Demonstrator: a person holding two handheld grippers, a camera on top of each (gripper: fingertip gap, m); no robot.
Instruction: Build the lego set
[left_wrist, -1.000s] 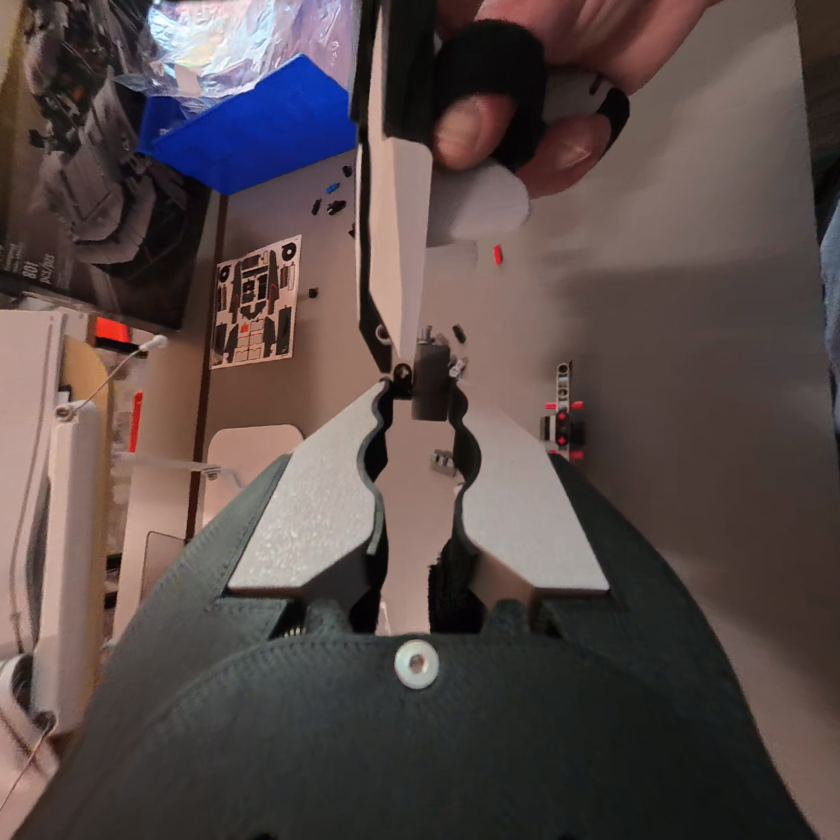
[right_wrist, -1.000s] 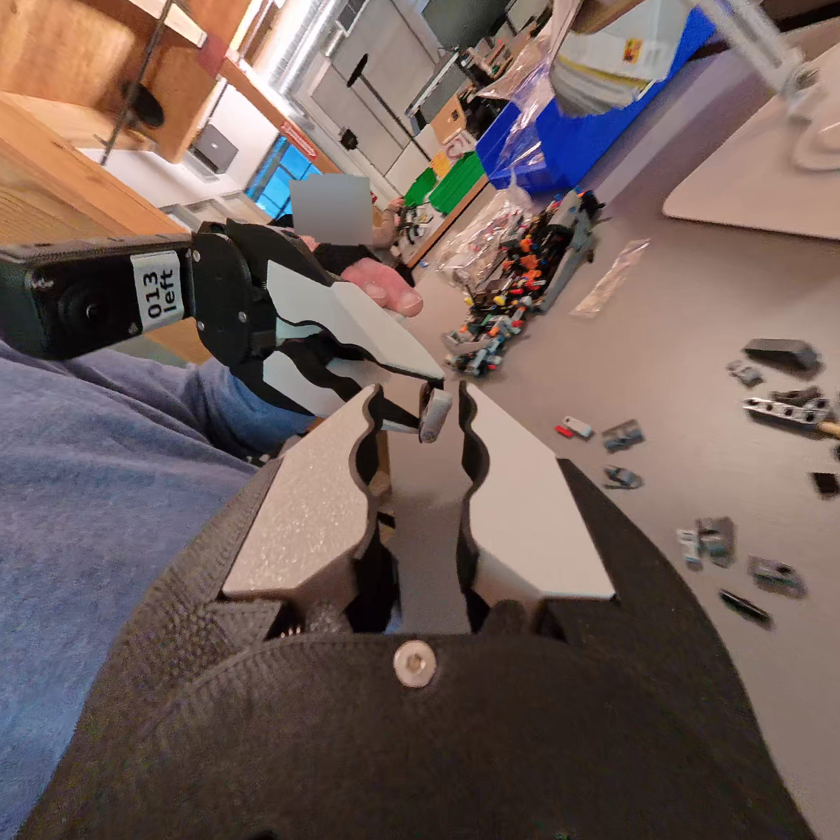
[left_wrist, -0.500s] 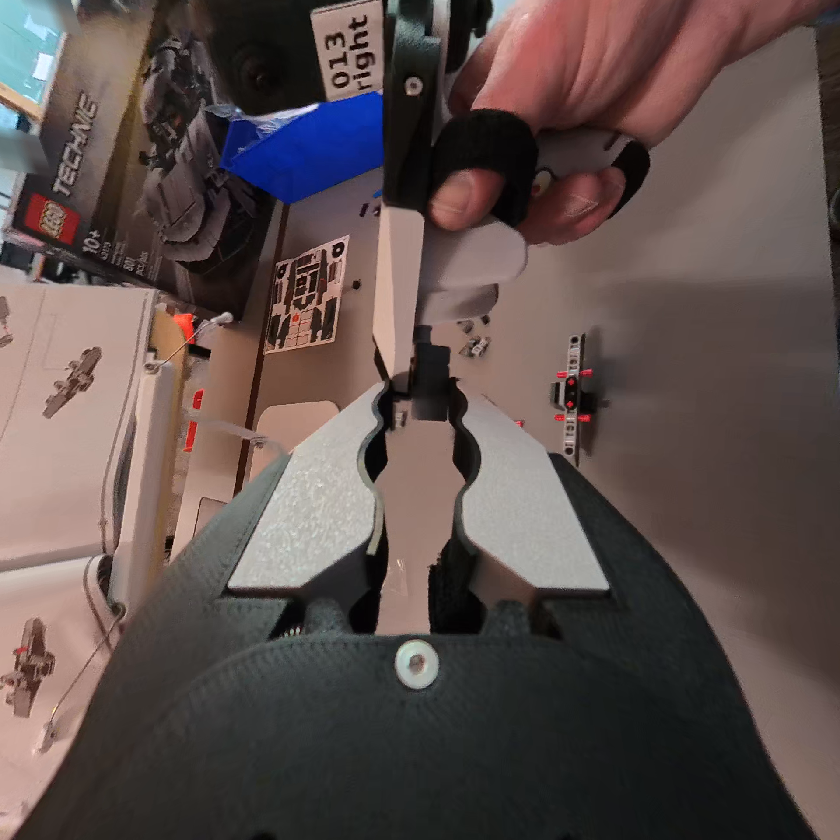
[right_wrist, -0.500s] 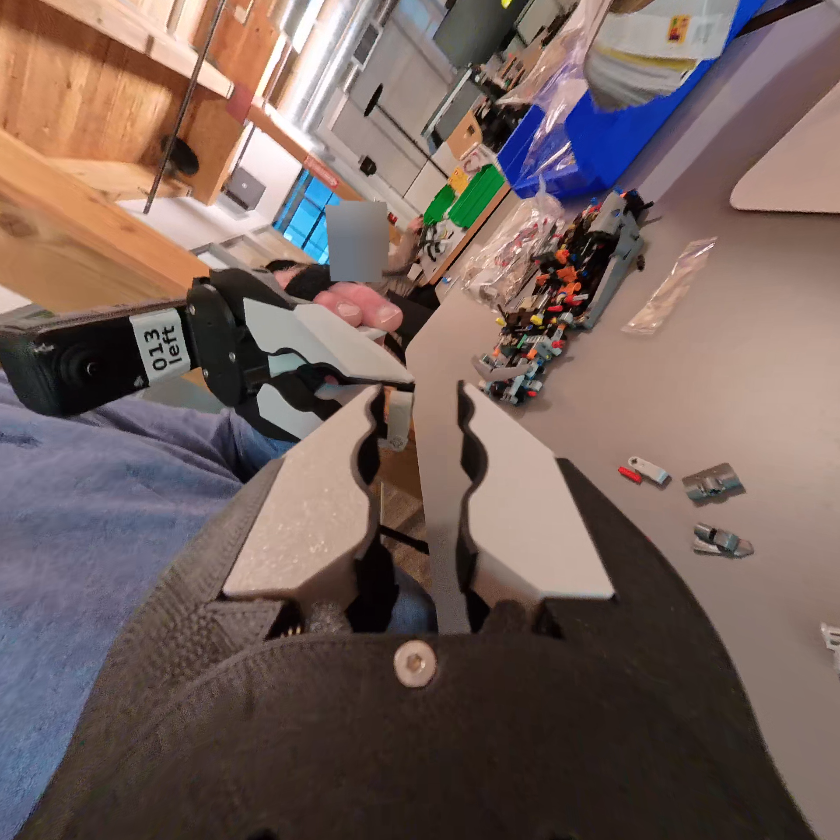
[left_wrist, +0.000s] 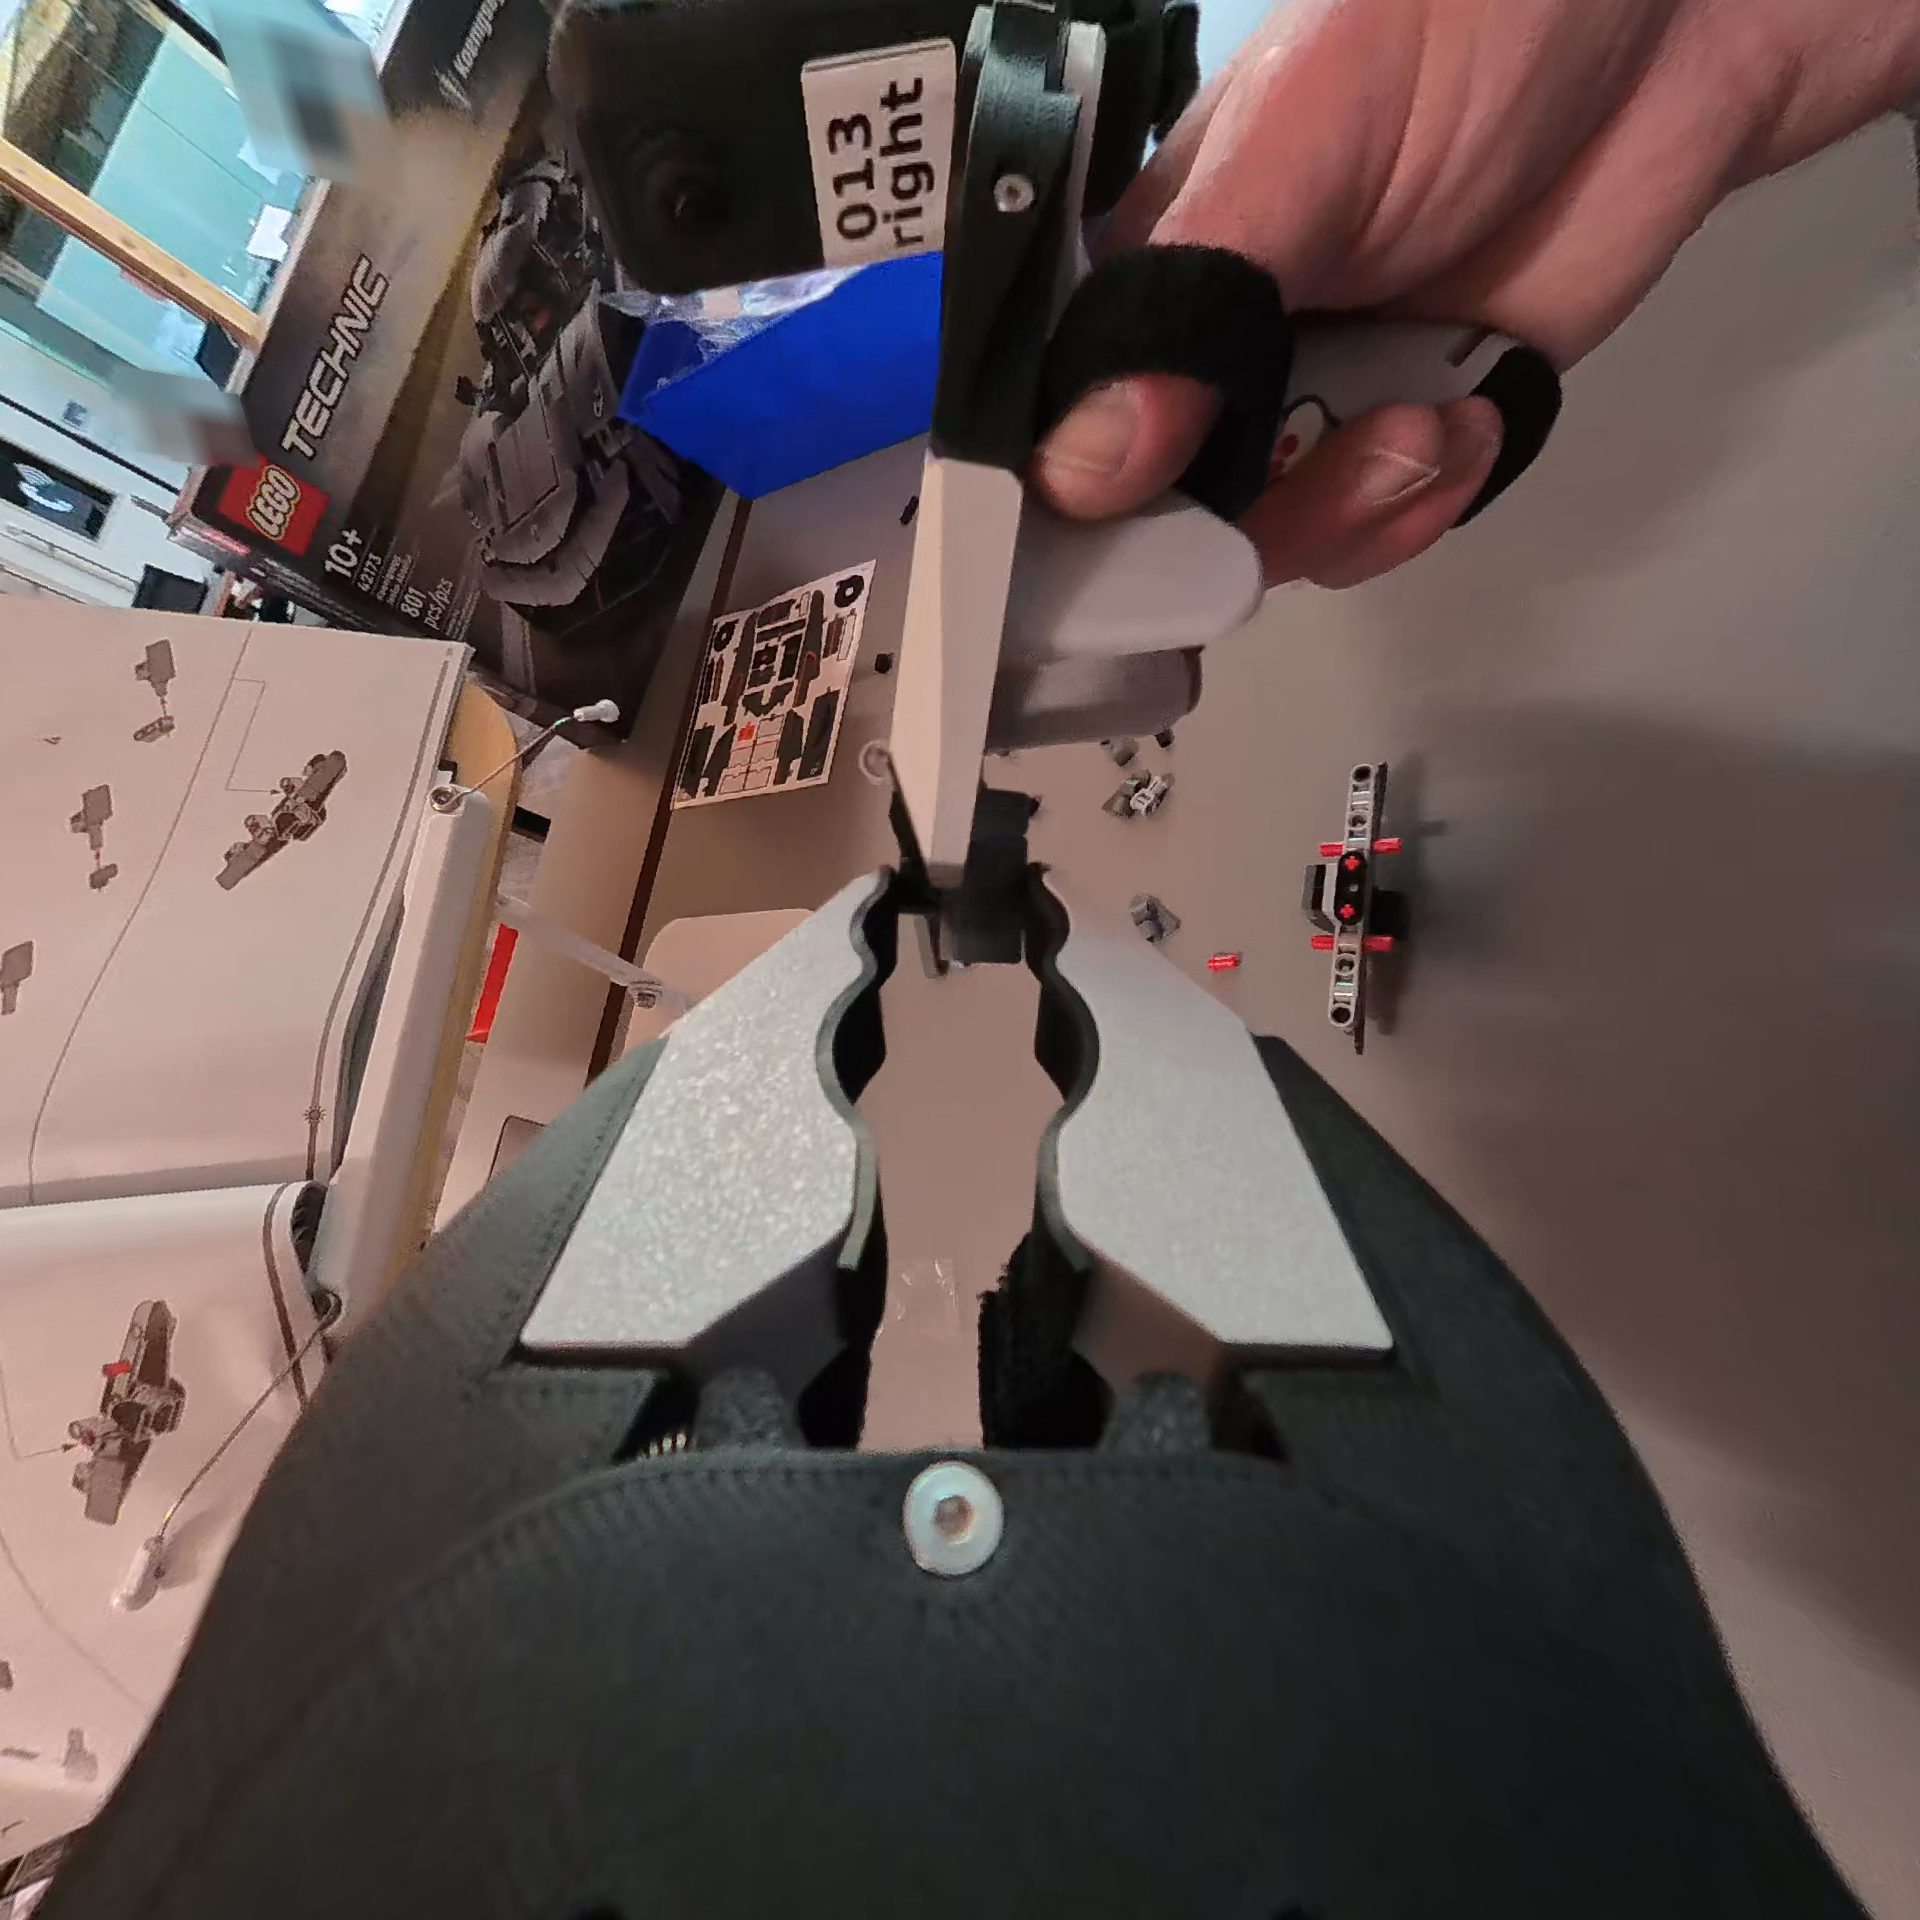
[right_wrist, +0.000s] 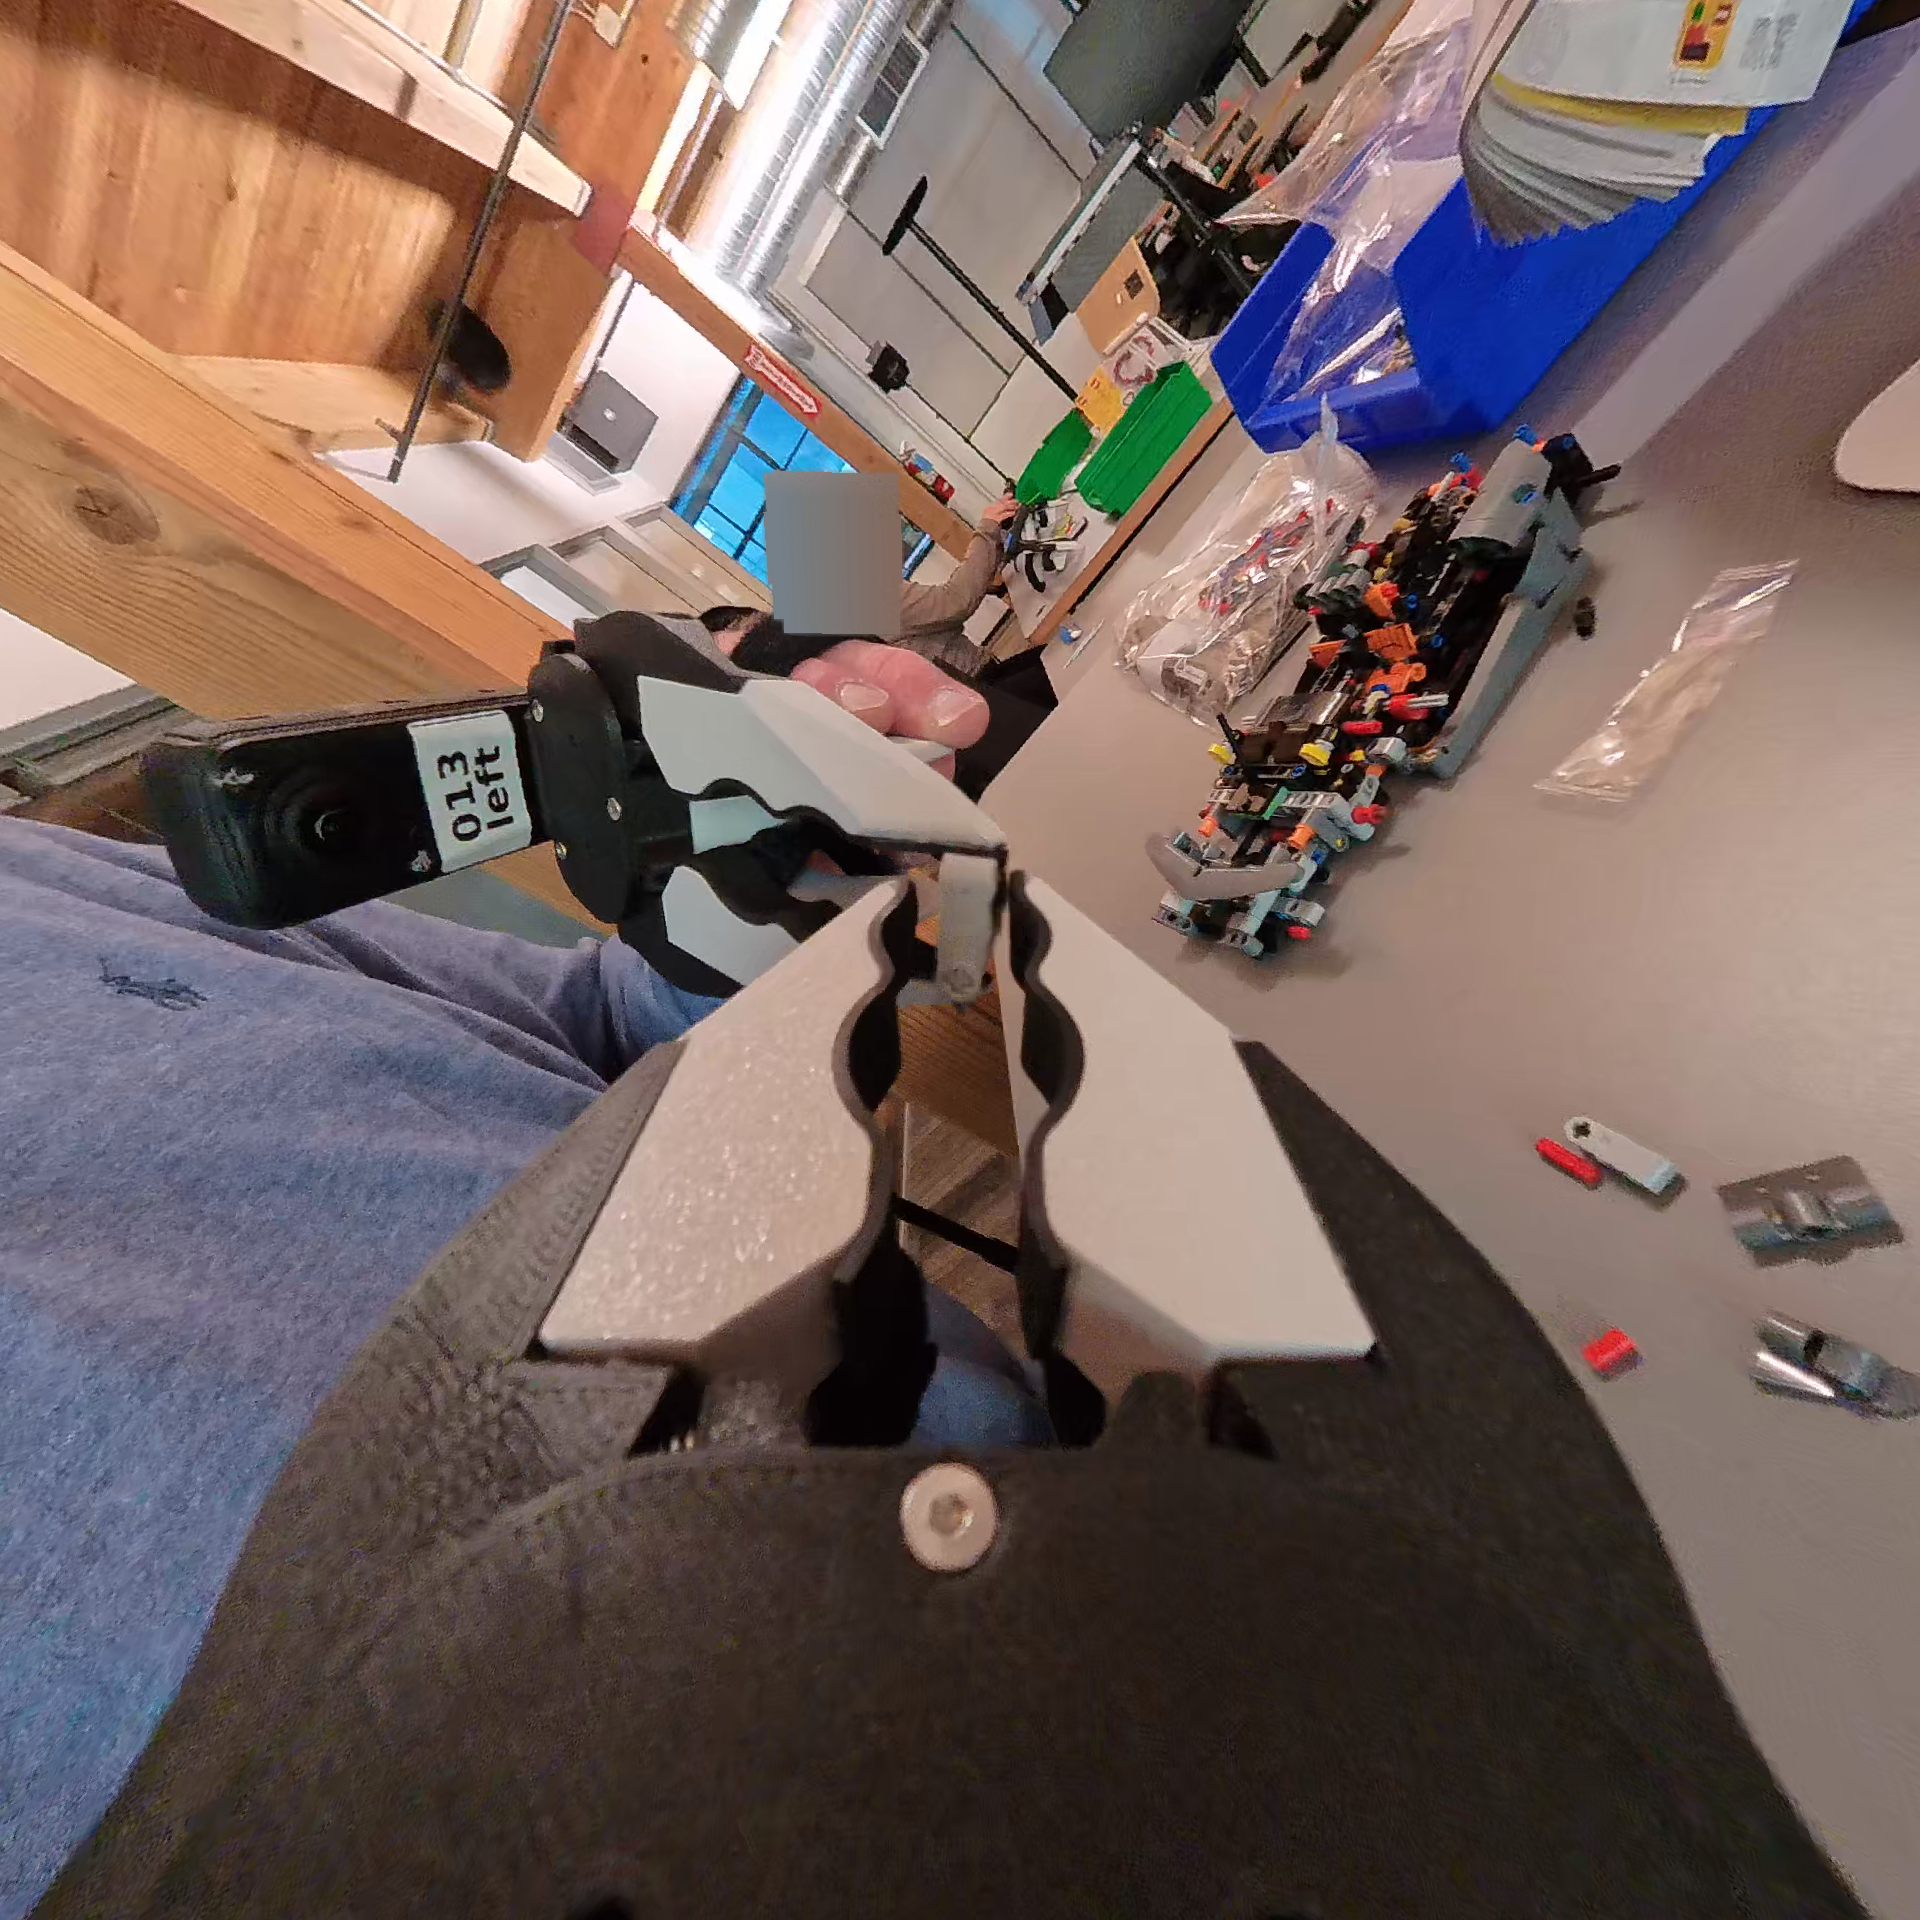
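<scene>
Both grippers meet in the air above the grey table (left_wrist: 1558, 1195), fingertips crossing almost at right angles. The left gripper (left_wrist: 956, 914) points out over the table, its jaws narrowed onto a small dark grey lego piece (left_wrist: 987, 914) clamped at the tips. The right gripper (right_wrist: 956, 914) comes in from above in the left wrist view, held by a bare hand (left_wrist: 1455, 239) with two black finger loops; its jaws are close about the same piece, which reads pale grey (right_wrist: 964, 925) in its own view, though a firm grip cannot be told. Counted on the table: one long part-built model (right_wrist: 1392, 696) in grey, black and orange; one blue bin (right_wrist: 1455, 322); one set box (left_wrist: 416, 416); one sticker sheet (left_wrist: 774, 686); one open instruction booklet (left_wrist: 208, 883); one short grey beam assembly (left_wrist: 1351, 894) with red pins; two clear bags (right_wrist: 1673, 675); a few loose grey and red bits (right_wrist: 1808, 1210).
</scene>
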